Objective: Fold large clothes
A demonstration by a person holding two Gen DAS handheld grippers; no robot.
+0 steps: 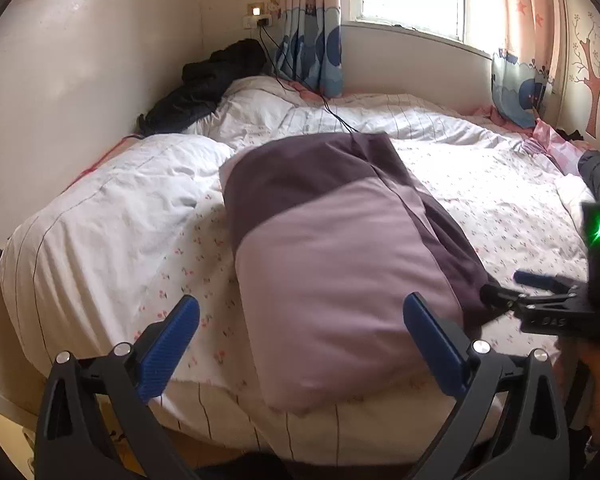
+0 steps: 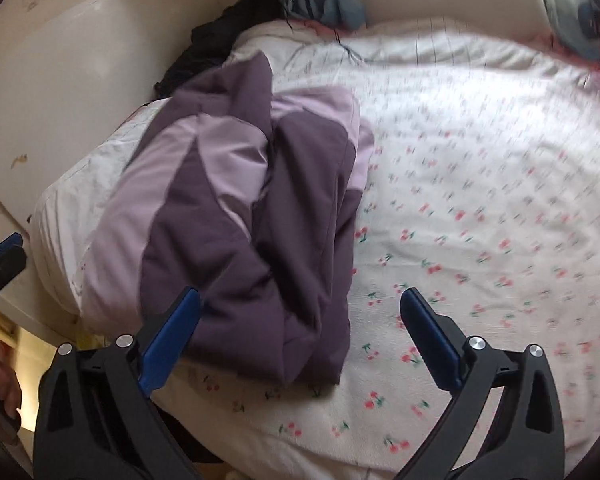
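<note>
One folded purple jacket (image 1: 340,264) on one bed (image 1: 500,200); left claw (image 1: 300,344) released; right claw (image 2: 300,340) released.

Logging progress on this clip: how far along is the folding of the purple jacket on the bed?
Mostly done, by the look of it. The two-tone purple jacket lies gathered into a compact bundle on the floral bedcover. Nothing is in hand: the left claw and the right claw are both open, holding no cloth. Left: the side seen from the right wrist looks lumpy, so tidying may remain.
</note>
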